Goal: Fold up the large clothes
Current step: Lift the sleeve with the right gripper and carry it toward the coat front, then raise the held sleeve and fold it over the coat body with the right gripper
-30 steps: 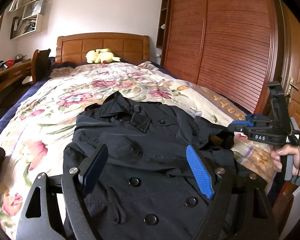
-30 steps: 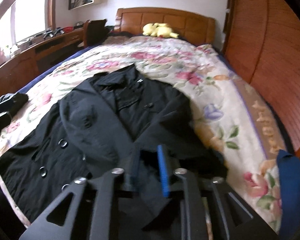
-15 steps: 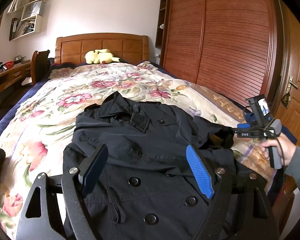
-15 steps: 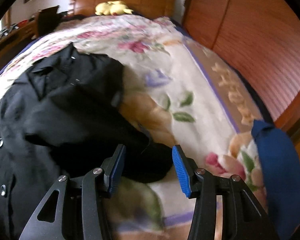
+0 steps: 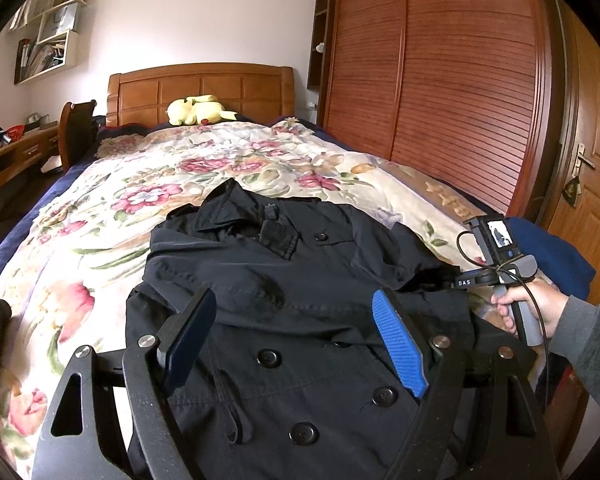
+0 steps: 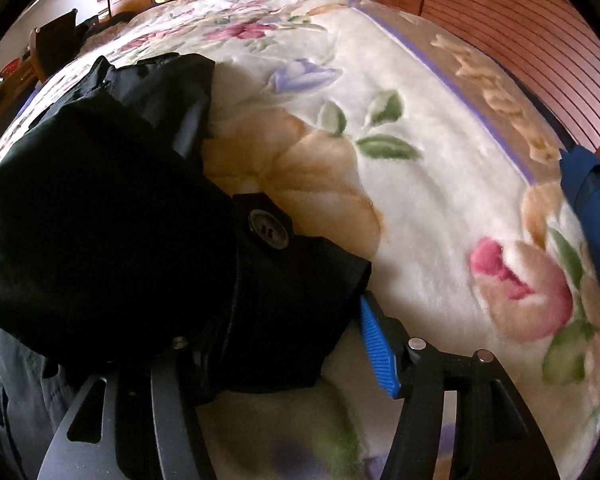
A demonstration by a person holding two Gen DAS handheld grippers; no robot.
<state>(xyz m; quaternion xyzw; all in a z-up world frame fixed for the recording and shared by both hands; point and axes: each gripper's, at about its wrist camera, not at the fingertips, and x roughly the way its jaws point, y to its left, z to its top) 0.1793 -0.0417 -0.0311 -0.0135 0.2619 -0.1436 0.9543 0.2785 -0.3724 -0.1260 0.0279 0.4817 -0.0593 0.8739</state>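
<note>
- Black coat (image 5: 284, 304) lies buttoned on the flowered blanket (image 5: 112, 208).
- Left gripper (image 5: 296, 340) hovers over it, jaws spread, empty.
- Right gripper (image 6: 284, 344), marked "DAS", jaws spread around the sleeve cuff (image 6: 296, 276).

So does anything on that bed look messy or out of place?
Only the coat. Its sleeve on the wardrobe side lies bunched and crumpled instead of flat, cuff sitting between the open fingers of the right gripper. Nothing looks spilled or damaged.
</note>
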